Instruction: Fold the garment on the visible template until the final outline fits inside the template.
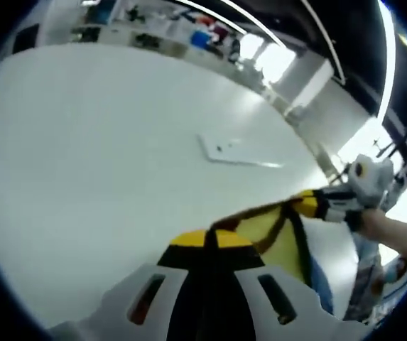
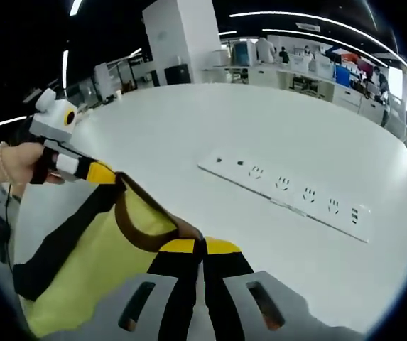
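Observation:
A yellow garment [image 1: 270,231] with black trim and a brown neck edge hangs stretched between my two grippers over the white table [image 1: 104,156]. In the left gripper view, my left gripper [image 1: 210,238] is shut on one end of the cloth. My right gripper [image 1: 310,204], held by a hand [image 1: 384,229], pinches the other end at the right. In the right gripper view, my right gripper [image 2: 202,246] is shut on the brown edge of the garment [image 2: 96,249]. My left gripper [image 2: 100,172] grips the far corner at the left.
A long white power strip [image 2: 288,188] lies flat on the table [image 2: 189,128], also in the left gripper view as the power strip [image 1: 239,153]. Cluttered benches [image 2: 317,67] and a white pillar [image 2: 182,35] stand beyond the table's far edge.

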`<action>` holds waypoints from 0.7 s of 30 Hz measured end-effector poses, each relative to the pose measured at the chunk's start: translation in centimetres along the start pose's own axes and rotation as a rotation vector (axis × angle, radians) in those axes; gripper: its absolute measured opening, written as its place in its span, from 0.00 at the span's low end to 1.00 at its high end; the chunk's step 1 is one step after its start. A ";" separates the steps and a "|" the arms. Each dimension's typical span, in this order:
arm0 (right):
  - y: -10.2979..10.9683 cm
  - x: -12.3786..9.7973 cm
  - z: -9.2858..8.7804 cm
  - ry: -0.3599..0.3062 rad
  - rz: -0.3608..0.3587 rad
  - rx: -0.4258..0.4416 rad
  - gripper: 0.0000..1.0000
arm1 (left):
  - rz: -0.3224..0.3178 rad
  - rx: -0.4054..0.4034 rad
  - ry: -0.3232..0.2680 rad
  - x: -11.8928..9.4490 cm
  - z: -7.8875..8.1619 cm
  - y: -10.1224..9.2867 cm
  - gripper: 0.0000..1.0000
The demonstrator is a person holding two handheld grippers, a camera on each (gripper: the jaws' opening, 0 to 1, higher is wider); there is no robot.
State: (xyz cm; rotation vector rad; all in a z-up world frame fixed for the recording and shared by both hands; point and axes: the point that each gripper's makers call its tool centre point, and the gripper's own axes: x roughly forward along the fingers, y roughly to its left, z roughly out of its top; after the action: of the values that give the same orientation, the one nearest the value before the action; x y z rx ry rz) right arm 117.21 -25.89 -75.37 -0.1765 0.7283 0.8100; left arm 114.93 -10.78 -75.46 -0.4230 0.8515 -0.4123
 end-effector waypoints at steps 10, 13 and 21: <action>-1.2 1.4 -0.3 0.033 -0.031 -0.050 0.02 | 0.056 0.122 0.048 1.6 0.5 0.4 0.00; -1.4 1.6 -0.1 0.032 -0.044 -0.069 0.02 | 0.076 0.136 0.068 2.2 0.5 0.9 0.00; -1.6 2.0 -0.1 0.032 -0.042 -0.052 0.03 | 0.107 0.193 0.083 2.5 0.3 1.0 0.00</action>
State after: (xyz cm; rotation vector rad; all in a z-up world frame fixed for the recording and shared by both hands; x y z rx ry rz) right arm 119.27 -25.83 -76.98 -0.2511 0.7313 0.7884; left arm 116.83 -11.12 -77.38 -0.1820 0.9010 -0.4109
